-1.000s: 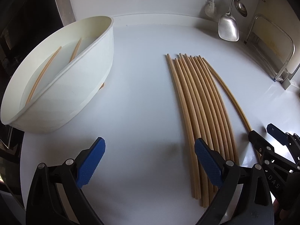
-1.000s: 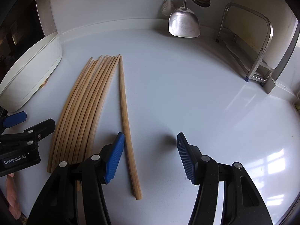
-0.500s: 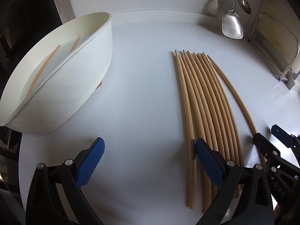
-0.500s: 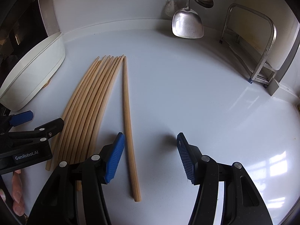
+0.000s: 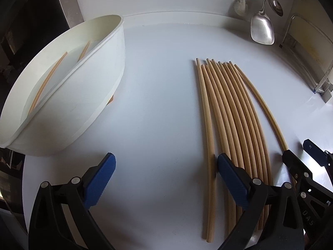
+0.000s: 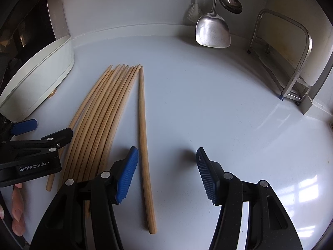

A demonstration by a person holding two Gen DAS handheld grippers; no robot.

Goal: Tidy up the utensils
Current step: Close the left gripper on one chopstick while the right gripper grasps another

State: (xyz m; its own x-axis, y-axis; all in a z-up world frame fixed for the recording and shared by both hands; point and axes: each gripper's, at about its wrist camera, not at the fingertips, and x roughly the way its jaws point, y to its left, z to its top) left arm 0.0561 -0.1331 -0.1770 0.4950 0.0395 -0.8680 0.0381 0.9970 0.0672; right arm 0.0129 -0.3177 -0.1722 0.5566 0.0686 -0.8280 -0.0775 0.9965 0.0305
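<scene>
Evidently mid-sort. Wooden chopsticks lay in a tight fan on the white counter, running from near to far, tips roughly level at the far end; probably gathered that way so one could be peeled off at a time. One chopstick lay apart on the right of the bundle, separated by a thin strip of bare counter.

White divided tray stood on the left side of the counter, well apart from the bundle. Two chopsticks already lay in it, lengthwise behind the divider. Judged this the destination, with most of the job still to do.

Left gripper: jaws released, nothing between the pads. Its right pad sat down among the leftmost sticks of the bundle, just right of the outermost one; touching or only above, could not tell. Placement suggested it was set to take that stick.

Right gripper: jaws parted, holding nothing. The lone chopstick ran between them, just beside the left pad and clear of the right one. Looked lined up to close on it.

Far wall: metal spatula, ladle and a brush hung on hooks, off the counter and out of the work. Metal rack stood at far right.
</scene>
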